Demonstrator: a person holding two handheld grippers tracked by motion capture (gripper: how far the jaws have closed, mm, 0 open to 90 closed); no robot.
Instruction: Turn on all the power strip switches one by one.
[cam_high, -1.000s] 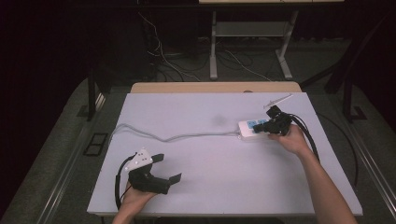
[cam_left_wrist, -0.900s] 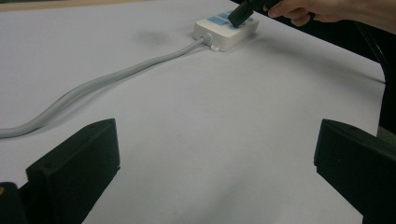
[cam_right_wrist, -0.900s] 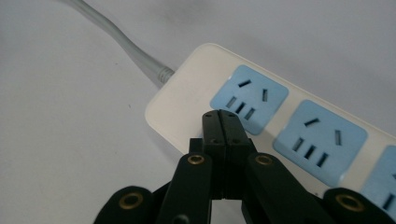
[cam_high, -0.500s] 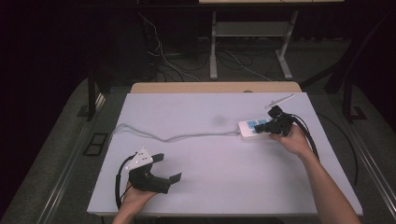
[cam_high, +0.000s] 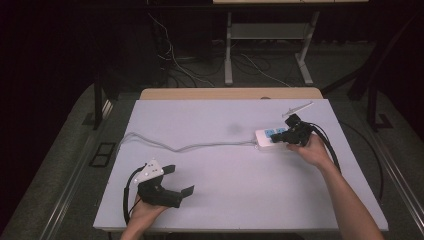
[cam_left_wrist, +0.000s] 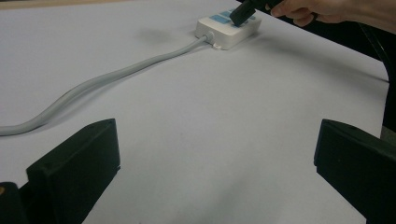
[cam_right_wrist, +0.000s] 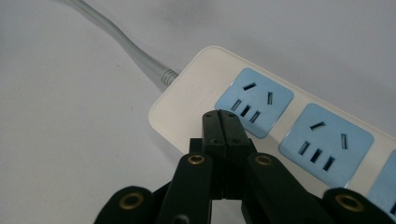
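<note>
**Right jaws pressed together over the power strip; left jaws spread wide**

A white power strip (cam_high: 272, 137) with blue socket faces lies on the right part of the pale table (cam_high: 225, 200); its grey cord (cam_high: 190, 146) snakes leftward across the surface toward the table's left edge. The right gripper (cam_right_wrist: 219, 123) sits at the strip's cord end, jaws pressed fully together with nothing between them, tips over the white casing just beside the first blue socket (cam_right_wrist: 254, 101); whether they touch it I cannot tell. The left gripper (cam_high: 177, 181) rests near the front left of the table, well apart from the strip, jaws spread wide and empty; the left hand (cam_high: 145, 210) holds it from below.
</note>
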